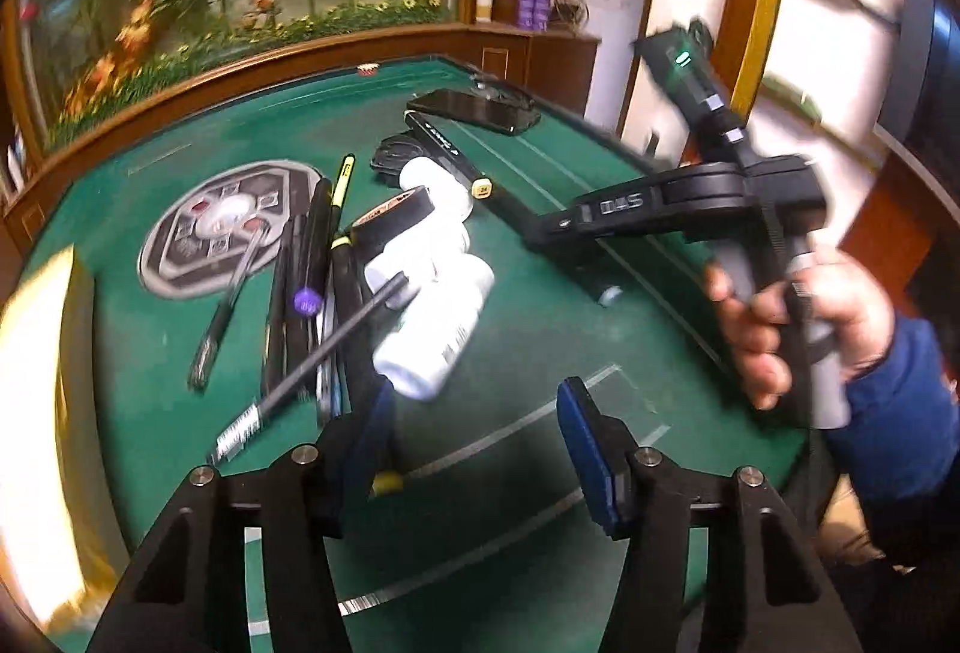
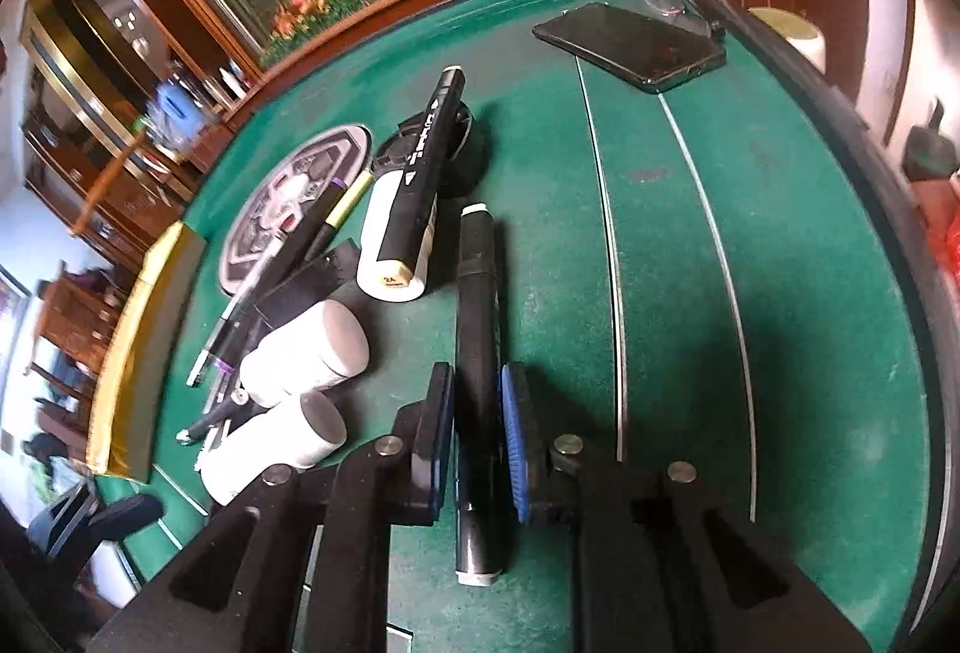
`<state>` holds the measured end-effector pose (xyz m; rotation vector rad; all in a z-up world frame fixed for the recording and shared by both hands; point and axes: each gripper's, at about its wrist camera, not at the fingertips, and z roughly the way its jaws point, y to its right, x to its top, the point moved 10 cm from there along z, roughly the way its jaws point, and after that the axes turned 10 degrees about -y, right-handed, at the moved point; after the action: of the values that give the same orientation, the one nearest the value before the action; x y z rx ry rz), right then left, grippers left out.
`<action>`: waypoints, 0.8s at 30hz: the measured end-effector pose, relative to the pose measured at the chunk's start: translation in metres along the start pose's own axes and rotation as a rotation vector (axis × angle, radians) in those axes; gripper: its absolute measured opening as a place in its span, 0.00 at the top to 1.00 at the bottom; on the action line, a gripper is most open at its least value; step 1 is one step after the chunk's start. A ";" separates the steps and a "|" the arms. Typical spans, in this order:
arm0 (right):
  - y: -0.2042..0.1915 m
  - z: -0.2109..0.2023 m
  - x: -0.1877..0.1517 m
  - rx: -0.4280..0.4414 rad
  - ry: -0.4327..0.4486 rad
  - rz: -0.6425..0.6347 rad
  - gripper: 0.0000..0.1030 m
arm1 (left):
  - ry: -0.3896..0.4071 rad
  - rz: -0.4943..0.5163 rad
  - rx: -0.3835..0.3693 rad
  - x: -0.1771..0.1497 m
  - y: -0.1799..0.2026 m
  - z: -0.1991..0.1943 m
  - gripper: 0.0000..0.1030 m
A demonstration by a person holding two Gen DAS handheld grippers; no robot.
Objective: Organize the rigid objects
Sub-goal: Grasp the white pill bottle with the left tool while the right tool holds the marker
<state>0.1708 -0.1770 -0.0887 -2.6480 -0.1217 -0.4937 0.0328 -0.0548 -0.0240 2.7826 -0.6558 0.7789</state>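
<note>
In the right wrist view my right gripper (image 2: 478, 431) is shut on a long black marker (image 2: 477, 329) that lies on the green felt table (image 2: 780, 293), one pad on each side of it. To its left lie two white bottles (image 2: 306, 353), a third white bottle (image 2: 390, 245) with a beige-capped black marker (image 2: 417, 173) across it, and several pens (image 2: 270, 281). In the left wrist view my left gripper (image 1: 477, 431) stands open with nothing between its pads. A white bottle (image 1: 432, 341) lies just ahead of its left finger, beside a black tape roll (image 1: 393, 218) and the pens (image 1: 312, 281).
A dark phone (image 2: 630, 47) lies at the table's far right. A round patterned disc (image 1: 222, 227) lies left of the pens. A person's hand (image 1: 780, 329) in a blue sleeve holds the other gripper at the right. A wooden rail borders the table.
</note>
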 end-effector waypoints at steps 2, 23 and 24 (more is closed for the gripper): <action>0.000 0.000 -0.001 0.010 0.002 -0.005 0.85 | -0.040 0.011 -0.013 0.005 0.000 0.010 0.59; -0.006 -0.003 -0.003 -0.001 0.003 -0.058 0.85 | -0.178 0.216 0.145 0.035 0.001 0.059 0.60; -0.006 -0.003 -0.003 -0.004 0.004 -0.060 0.85 | -0.179 0.211 0.134 0.035 0.003 0.061 0.60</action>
<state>0.1663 -0.1727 -0.0850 -2.6532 -0.2001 -0.5194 0.0853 -0.0875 -0.0574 2.9634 -0.9765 0.6354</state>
